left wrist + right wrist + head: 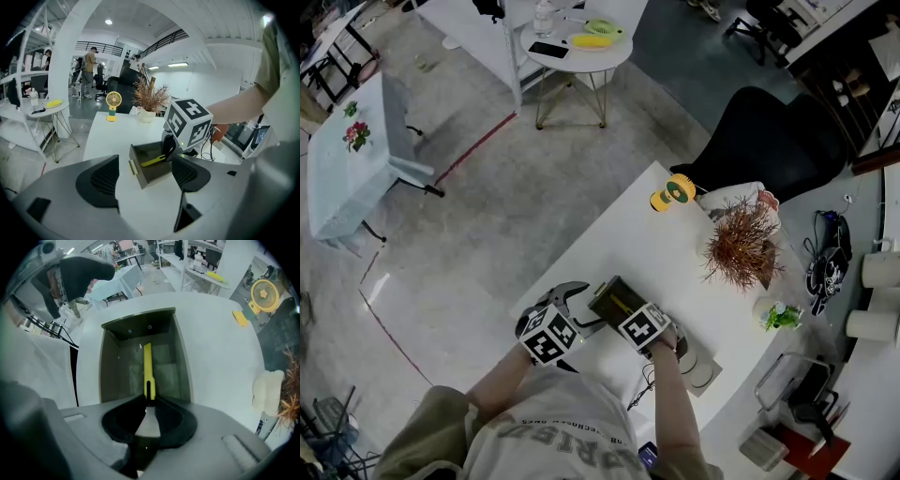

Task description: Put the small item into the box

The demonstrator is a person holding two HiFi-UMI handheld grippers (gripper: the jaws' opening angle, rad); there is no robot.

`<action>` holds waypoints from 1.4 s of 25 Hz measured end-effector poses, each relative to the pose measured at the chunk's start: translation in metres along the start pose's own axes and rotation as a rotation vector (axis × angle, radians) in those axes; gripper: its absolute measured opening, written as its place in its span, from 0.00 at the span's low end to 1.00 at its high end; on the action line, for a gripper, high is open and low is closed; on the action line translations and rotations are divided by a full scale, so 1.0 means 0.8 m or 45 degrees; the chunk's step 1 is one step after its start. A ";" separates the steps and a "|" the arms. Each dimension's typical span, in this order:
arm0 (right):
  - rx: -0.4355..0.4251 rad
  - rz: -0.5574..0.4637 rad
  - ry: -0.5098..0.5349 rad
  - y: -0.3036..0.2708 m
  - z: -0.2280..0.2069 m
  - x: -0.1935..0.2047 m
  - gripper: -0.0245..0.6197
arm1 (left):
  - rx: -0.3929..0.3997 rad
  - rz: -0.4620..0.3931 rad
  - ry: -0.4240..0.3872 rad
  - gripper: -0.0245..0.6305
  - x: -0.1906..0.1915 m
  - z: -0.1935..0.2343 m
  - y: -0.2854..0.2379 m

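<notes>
Yellow stick (pixel 147 366) is being held inside the box (pixel 138 316), pinched by the fingers of the right gripper (pixel 149 401), so lowering it before letting go is looking wise; the left gripper (pixel 144 178) is gaping empty.

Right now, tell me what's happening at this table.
A person works at a white table with a gripper in each hand. The right gripper points down into an open dark box. It is shut on a slim yellow item, which reaches inside the box and is not yet released. The left gripper is open and empty, aimed at the box from beside it.
</notes>
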State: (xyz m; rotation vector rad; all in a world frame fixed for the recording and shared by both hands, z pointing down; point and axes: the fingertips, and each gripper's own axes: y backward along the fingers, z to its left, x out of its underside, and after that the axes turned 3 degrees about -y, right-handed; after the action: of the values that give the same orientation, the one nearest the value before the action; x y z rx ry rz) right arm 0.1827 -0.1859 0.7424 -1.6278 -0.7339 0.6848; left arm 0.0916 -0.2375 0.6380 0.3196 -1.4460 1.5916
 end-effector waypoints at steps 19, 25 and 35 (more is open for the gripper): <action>0.005 -0.040 0.024 0.002 0.004 -0.001 0.14 | -0.035 0.000 -0.002 0.55 0.002 0.003 0.006; 0.029 -0.120 0.003 0.022 0.005 -0.003 0.14 | -0.064 -0.017 0.014 0.55 0.004 0.007 0.012; 0.234 -0.674 -0.085 0.120 0.008 -0.013 0.14 | -0.175 -0.135 0.037 0.55 -0.020 0.008 0.038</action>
State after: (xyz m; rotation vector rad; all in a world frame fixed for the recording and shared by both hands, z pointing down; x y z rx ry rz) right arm 0.1809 -0.2033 0.6470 -1.1755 -1.0657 0.4072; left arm 0.0751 -0.2466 0.6086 0.2867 -1.4831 1.3995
